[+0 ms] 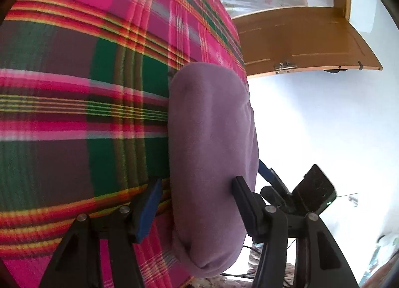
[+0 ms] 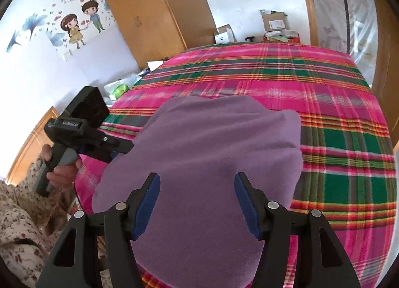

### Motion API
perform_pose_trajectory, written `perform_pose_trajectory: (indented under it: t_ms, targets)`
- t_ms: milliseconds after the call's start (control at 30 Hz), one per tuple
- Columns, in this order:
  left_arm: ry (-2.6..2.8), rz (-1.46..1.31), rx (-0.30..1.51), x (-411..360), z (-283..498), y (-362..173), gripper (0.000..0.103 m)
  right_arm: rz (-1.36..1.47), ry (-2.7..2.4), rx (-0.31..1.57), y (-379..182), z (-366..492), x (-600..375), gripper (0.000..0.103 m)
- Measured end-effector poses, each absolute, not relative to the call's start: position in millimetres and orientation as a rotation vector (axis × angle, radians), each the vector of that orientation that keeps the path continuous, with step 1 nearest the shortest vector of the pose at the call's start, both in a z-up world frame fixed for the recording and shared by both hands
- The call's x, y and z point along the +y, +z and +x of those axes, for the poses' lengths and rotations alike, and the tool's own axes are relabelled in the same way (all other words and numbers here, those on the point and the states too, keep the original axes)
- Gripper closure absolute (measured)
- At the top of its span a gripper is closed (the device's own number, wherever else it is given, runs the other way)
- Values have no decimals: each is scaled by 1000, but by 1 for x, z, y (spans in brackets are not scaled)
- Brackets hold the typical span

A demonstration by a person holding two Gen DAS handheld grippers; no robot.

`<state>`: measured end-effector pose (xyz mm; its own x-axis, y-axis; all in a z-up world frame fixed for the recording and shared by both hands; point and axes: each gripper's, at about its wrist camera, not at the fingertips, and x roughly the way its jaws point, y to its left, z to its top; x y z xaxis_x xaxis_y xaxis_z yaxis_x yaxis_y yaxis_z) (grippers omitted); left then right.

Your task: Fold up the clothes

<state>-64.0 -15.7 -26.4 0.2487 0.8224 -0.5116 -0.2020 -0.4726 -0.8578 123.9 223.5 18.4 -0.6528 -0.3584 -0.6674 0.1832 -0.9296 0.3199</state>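
Note:
A folded purple fleece garment (image 2: 204,153) lies on the pink and green plaid bedsheet (image 2: 336,118), near the bed's front edge. My right gripper (image 2: 197,176) hovers open just over its near part, and the pads do not press the cloth. At the garment's left edge a hand holds my left gripper (image 2: 122,151). In the left wrist view the left gripper (image 1: 197,183) stands open astride the edge of the garment (image 1: 212,126), with its blue pads clear of the fleece. The right gripper (image 1: 274,180) shows just beyond the cloth.
A wooden wardrobe (image 2: 154,9) and cardboard boxes (image 2: 274,21) stand beyond the far end of the bed. A wooden door (image 1: 299,38) is on the right. A floral sleeve (image 2: 22,225) is at lower left. Small packages (image 2: 122,86) lie beside the bed's left edge.

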Motion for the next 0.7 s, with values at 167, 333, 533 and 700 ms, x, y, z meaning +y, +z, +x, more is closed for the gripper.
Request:
perform_pose_trajectory:
  t_ms: [167, 333, 533, 700]
  targets:
    - [1355, -1619, -528, 1, -68, -25, 42, 1120, -2589, -404, 15, 126, 238, 39]
    - [1325, -1644, -511, 5, -72, -25, 42, 1111, -2635, -463, 18, 135, 261, 39]
    - [1309, -1644, -501, -16, -79, -25, 40, 1136, -2606, -770, 6, 139, 316, 35]
    - [1287, -1653, -496, -23, -86, -25, 40, 1236, -2455, -952, -16, 126, 336, 31]
